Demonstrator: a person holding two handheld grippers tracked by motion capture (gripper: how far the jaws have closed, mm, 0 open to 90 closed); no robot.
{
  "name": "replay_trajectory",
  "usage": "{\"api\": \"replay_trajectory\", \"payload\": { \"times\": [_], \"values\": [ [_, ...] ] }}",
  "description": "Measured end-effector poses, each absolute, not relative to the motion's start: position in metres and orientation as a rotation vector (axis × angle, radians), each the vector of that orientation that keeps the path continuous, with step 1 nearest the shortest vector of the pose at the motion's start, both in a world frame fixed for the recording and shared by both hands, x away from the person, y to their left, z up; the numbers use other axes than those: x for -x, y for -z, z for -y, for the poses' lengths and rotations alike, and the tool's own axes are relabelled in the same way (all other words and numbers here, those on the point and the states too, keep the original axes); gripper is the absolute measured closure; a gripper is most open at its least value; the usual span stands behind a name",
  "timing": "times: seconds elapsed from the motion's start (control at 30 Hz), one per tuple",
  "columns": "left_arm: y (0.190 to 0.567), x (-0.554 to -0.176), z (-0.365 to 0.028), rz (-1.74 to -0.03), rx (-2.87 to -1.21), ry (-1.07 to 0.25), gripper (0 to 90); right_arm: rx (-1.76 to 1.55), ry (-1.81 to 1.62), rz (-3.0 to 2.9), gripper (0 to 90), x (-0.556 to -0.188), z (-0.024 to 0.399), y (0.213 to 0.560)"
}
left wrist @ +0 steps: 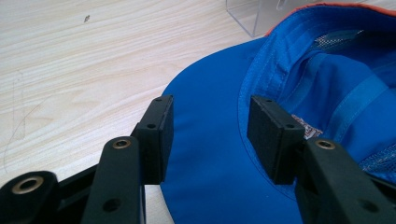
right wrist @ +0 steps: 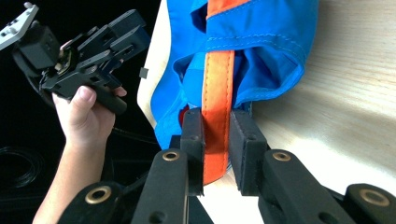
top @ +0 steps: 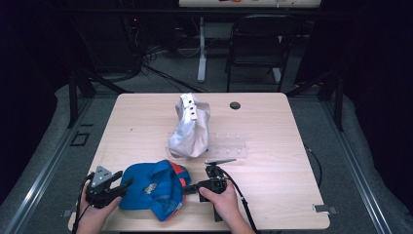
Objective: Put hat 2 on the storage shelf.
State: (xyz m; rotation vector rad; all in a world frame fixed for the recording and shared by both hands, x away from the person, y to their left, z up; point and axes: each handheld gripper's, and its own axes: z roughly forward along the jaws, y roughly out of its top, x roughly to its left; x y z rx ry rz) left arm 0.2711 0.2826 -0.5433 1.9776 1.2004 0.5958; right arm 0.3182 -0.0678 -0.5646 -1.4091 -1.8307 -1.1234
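High view: the blue cap [top: 153,189] lies upside down at the near edge of the desk [top: 272,146], between the left gripper [top: 117,187] and the right gripper [top: 191,187]. A white bag [top: 191,129] and a clear acrylic stand [top: 229,144] sit farther back, well apart from the work.

Right gripper view: the right gripper [right wrist: 217,144] has its fingers [right wrist: 194,140] closed nearly together on the orange strap [right wrist: 217,107] at the cap's rear; the pads press the strap from both sides. This grip is judged established.

Left gripper view: the left gripper [left wrist: 210,135] stands wide open, fingers [left wrist: 159,135] straddling the blue brim [left wrist: 205,154] without pressing on it.

Status, as judged: one end of the cap is secured; the brim end is approached but not yet gripped. Closing on the brim and any lifting or moving of the cap remain.
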Motion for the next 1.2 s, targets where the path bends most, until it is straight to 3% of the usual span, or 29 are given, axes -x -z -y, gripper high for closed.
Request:
{"api": "replay_trajectory", "payload": {
  "times": [0.53,1.2],
  "values": [
    [0.545,-0.272,-0.284,-1.207,-1.98,-0.59,51.8,1.5,1.066,1.883,77.8,-0.319,0.077,0.543],
    [0.546,-0.273,-0.284,-1.205,-1.986,-0.591,51.8,1.517,0.901,1.976,77.9,-0.335,0.102,0.482]
  ]
}}
